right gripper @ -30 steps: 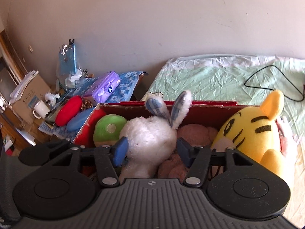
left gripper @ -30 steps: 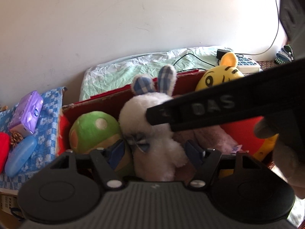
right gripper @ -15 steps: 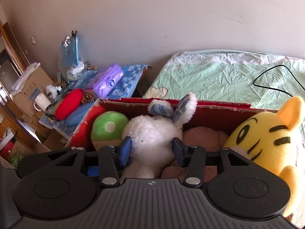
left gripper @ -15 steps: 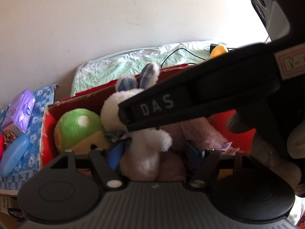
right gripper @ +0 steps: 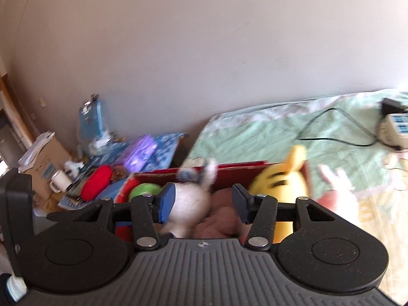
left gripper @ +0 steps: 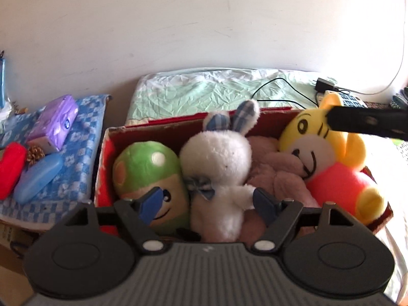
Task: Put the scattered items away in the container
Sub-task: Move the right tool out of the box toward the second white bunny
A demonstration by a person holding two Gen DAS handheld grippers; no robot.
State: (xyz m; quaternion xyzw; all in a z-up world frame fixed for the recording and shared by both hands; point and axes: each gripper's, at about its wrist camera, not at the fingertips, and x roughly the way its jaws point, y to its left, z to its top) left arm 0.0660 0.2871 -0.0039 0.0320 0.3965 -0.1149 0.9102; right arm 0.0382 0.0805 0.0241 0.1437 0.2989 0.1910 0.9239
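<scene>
A red cardboard box [left gripper: 163,125] holds a green mushroom plush [left gripper: 145,170], a white rabbit plush [left gripper: 219,163], a pink plush [left gripper: 278,176] and a yellow tiger plush [left gripper: 321,153]. My left gripper [left gripper: 207,205] is open and empty, above the box's near side in front of the rabbit. My right gripper [right gripper: 202,204] is open and empty, raised above the box [right gripper: 229,167]; this view is blurred. The rabbit [right gripper: 190,204] and the tiger [right gripper: 280,183] show behind its fingers. One black finger of the right gripper crosses the left wrist view [left gripper: 367,123] at the right.
The box stands on a bed with a green sheet [left gripper: 204,89]. A black cable [left gripper: 278,86] and a white device [right gripper: 394,127] lie on it. Left of the bed, a blue checked cloth [left gripper: 84,137] carries a purple pack [left gripper: 54,125], a blue case [left gripper: 38,178] and a red case [left gripper: 10,168].
My right gripper has lifted and pulled back to the right, out from in front of the left wrist camera. The rabbit now lies free in the box. The left gripper has tilted a little.
</scene>
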